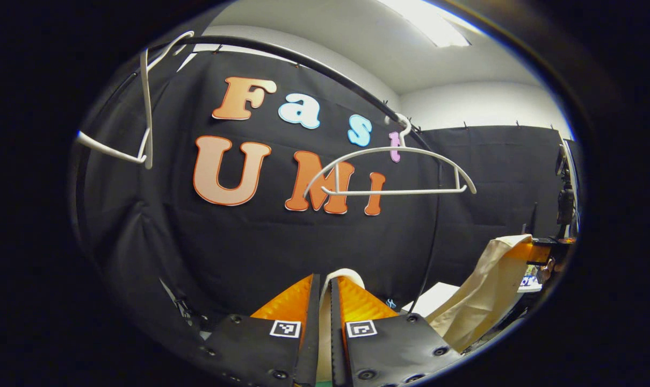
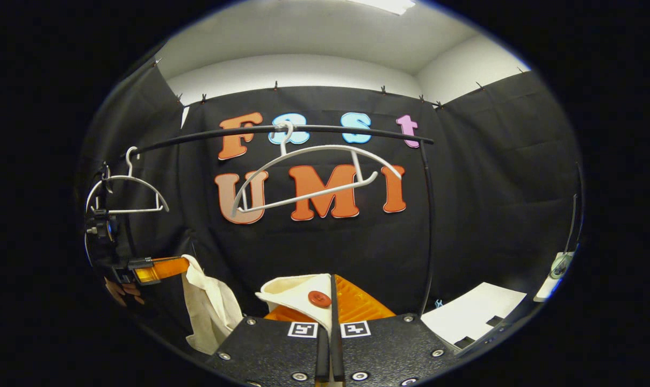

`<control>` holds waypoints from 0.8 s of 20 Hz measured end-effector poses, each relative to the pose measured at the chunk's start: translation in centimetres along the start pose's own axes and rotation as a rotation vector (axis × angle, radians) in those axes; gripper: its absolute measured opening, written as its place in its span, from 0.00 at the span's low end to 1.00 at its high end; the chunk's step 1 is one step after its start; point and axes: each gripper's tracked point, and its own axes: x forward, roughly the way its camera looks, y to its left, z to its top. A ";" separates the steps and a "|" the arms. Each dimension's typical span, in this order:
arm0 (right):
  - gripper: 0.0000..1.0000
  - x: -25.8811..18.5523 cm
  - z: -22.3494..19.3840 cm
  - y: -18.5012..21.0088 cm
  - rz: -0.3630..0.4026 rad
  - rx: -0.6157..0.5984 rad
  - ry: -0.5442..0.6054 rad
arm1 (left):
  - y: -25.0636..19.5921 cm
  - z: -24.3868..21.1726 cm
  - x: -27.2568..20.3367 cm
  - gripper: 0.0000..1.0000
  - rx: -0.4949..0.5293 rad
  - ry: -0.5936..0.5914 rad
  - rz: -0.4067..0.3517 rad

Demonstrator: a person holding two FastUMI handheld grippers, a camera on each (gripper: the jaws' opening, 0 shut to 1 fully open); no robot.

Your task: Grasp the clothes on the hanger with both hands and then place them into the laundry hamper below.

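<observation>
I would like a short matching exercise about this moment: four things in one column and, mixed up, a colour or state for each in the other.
Things:
1. cream garment
2. button
3. nearest hanger
4. rail

Descriptions:
A. black, holds the hangers
B. red, round
C. white, bare, hanging tilted
D. pinched by the left gripper and the right gripper

Pairs: 1-D, 2-B, 3-C, 4-A

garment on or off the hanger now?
Off. The hanger hangs bare on the rail; both claws grip the cream garment below.
</observation>
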 end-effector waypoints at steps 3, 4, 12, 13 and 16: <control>0.01 0.1 -2.7 3.9 0.060 0.028 0.056 | -1.9 -2.7 -1.2 0.15 -0.017 0.052 -0.026; 0.01 0.4 -3.9 5.0 0.084 0.034 0.077 | -2.3 -3.7 -1.5 0.16 -0.021 0.076 -0.033; 0.02 1.7 -18.5 10.5 0.136 0.038 0.380 | -3.0 -17.2 -3.4 0.16 -0.055 0.369 -0.035; 0.01 1.5 -20.3 10.5 0.130 0.041 0.415 | -2.9 -19.3 -3.8 0.16 -0.055 0.412 -0.026; 0.02 0.9 -24.5 9.9 0.104 0.047 0.496 | -2.3 -24.0 -4.9 0.16 -0.077 0.521 0.000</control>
